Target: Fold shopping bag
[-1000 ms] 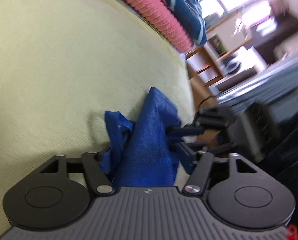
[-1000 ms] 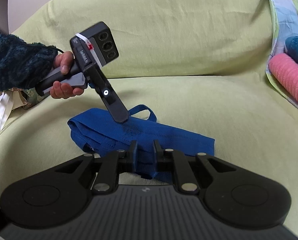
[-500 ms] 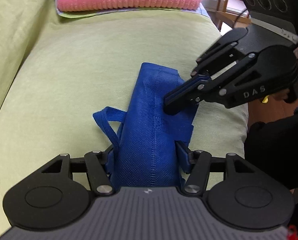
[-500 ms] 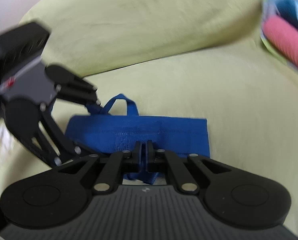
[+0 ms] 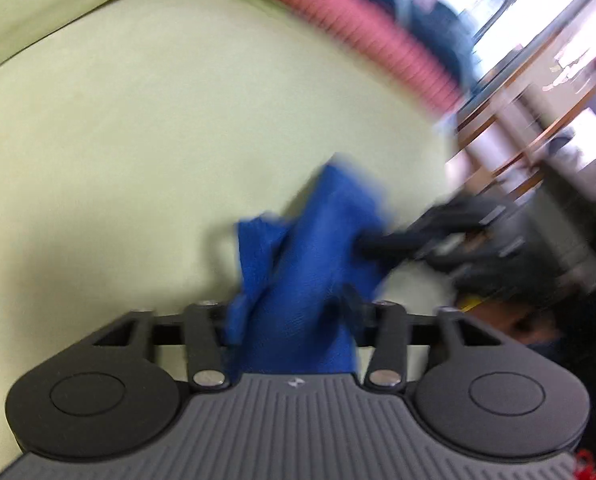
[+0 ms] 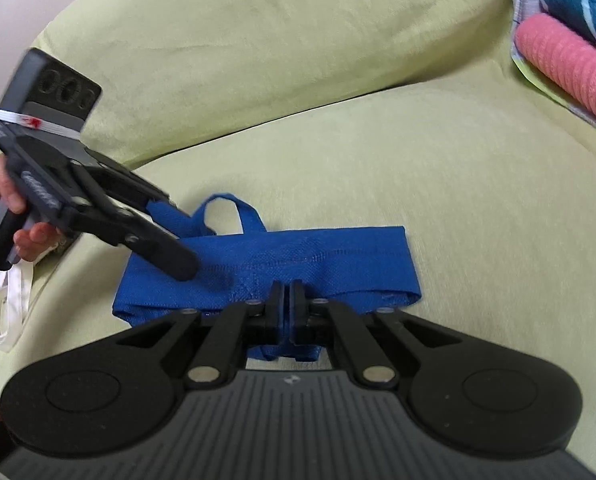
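Lying flat on the yellow-green sofa seat [image 6: 438, 152] is the blue shopping bag [image 6: 298, 268], folded into a long band running from nine to three o'clock in the right wrist view, its handle loop [image 6: 233, 212] poking up toward twelve. The right gripper [image 6: 285, 300] is pinching the near edge of that band, its two fingers pressed tight together on the blue cloth at the six o'clock side. The left gripper [image 6: 169, 236], held in a person's hand [image 6: 13, 216] at nine o'clock, is reaching in over the band's left end, one finger lying on top of the fabric and the other near the handle; its jaws have just been closing, with the bag's end between them, and they are standing at a middling width. In the blurred left wrist view the bag [image 5: 310, 280] is filling the gap between the left fingers [image 5: 352, 300], though whether the pads are truly pressing it I cannot tell. A pink ribbed roll [image 6: 566, 68] and a dark teal cushion [image 6: 578, 8] are sitting well apart at two o'clock. White ribbon [image 6: 9, 308] is lying at the seat's nine o'clock edge.
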The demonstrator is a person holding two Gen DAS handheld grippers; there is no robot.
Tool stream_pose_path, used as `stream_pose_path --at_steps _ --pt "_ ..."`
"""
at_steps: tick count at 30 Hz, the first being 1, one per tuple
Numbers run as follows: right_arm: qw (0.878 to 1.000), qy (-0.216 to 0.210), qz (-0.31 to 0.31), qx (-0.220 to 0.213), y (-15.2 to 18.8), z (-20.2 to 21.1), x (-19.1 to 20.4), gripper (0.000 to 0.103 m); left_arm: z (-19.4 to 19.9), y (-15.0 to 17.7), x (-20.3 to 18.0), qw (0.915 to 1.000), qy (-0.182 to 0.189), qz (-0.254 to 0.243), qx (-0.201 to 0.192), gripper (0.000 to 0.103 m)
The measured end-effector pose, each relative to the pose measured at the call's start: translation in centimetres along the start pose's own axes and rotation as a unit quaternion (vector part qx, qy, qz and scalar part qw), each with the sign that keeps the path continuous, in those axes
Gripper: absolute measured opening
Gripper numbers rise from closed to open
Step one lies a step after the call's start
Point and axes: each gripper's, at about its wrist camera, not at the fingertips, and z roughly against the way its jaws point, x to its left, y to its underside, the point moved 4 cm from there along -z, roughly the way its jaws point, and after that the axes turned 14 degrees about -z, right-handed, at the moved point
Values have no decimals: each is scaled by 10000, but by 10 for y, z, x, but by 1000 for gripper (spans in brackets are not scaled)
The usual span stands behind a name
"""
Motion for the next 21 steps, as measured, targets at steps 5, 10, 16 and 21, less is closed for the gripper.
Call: stream_pose_path --at_steps 5,10,16,21 --pt "9997 -128 -226 29 -5 -2 -3 0 -2 6 -9 9978 -494 392 -215 50" --pt "9826 -432 -1804 -21 1 16 -22 19 -3 6 -17 9954 -709 572 -279 52" --pt "9285 -702 -3644 143 40 20 -45 36 1 8 -14 9949 -722 638 -287 54" --pt "8779 -1114 -4652 -202 42 -10 -52 36 3 13 -9 9935 -718 815 -331 54"
